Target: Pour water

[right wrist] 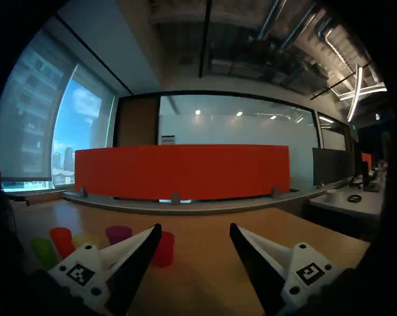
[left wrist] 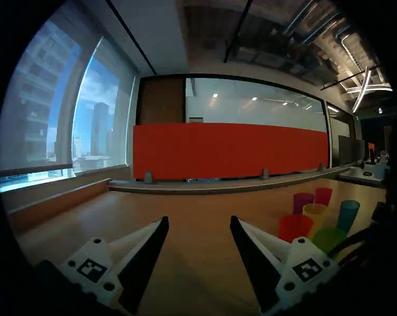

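l view, window [left wrist: 66, 131]: far left of frame, city towers outside.
l view, your left gripper [left wrist: 198, 220]: fingers wide apart, nothing btwn them, over the wood table [left wrist: 198, 274].
l view, red divider [left wrist: 230, 150]: runs along table's far edge, dead ahead.
l view, cup group [left wrist: 315, 213]: on the table, right of your fingers. orange cup [left wrist: 294, 227] nearest the finger, green cup [left wrist: 329, 238] beside it, purple cup [left wrist: 302, 201] & red cup [left wrist: 323, 196] at the back, teal cup [left wrist: 348, 213] furthest right.
r view, cup group [right wrist: 85, 239]: low left on the table; the red cup [right wrist: 164, 248] is partly behind your left-hand finger's tip.
r view, your right gripper [right wrist: 195, 227]: fingers apart, holding nothing, well clear of the cups.
r view, monitor [right wrist: 330, 166]: at right, past the divider's end.
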Action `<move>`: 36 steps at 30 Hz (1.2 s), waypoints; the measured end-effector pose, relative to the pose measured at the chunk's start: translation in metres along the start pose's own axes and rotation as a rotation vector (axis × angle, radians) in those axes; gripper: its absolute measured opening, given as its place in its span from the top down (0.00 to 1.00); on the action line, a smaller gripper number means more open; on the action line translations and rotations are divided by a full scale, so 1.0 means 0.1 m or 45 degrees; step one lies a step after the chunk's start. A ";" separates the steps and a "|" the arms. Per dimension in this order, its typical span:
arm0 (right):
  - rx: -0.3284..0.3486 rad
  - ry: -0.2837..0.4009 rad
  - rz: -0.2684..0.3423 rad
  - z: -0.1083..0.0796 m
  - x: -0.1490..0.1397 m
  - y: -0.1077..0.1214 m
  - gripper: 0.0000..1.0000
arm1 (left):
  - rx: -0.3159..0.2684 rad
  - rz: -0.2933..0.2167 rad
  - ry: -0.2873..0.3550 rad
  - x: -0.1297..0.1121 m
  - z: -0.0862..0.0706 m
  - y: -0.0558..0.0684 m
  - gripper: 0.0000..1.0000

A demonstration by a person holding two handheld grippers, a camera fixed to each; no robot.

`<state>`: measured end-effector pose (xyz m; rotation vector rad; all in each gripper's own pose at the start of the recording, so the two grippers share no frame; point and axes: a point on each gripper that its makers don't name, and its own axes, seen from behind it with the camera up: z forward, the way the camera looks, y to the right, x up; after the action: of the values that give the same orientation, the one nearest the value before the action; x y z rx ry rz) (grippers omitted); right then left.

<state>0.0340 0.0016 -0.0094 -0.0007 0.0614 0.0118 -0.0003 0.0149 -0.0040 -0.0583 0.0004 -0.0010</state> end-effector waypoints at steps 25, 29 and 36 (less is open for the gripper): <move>0.016 -0.075 -0.008 0.07 -0.34 -0.03 0.00 | 0.000 0.000 0.000 0.00 0.00 0.00 0.14; 0.017 -0.077 -0.016 0.07 -0.34 -0.04 0.00 | 0.000 0.000 0.000 0.00 0.00 0.00 0.14; 0.025 -0.077 -0.016 0.06 -0.33 -0.06 0.00 | 0.000 0.000 0.000 0.00 0.00 0.00 0.14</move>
<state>0.0011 -0.0050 -0.0013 0.0189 0.0009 -0.0010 -0.0002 0.0147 -0.0041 -0.0583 0.0005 -0.0009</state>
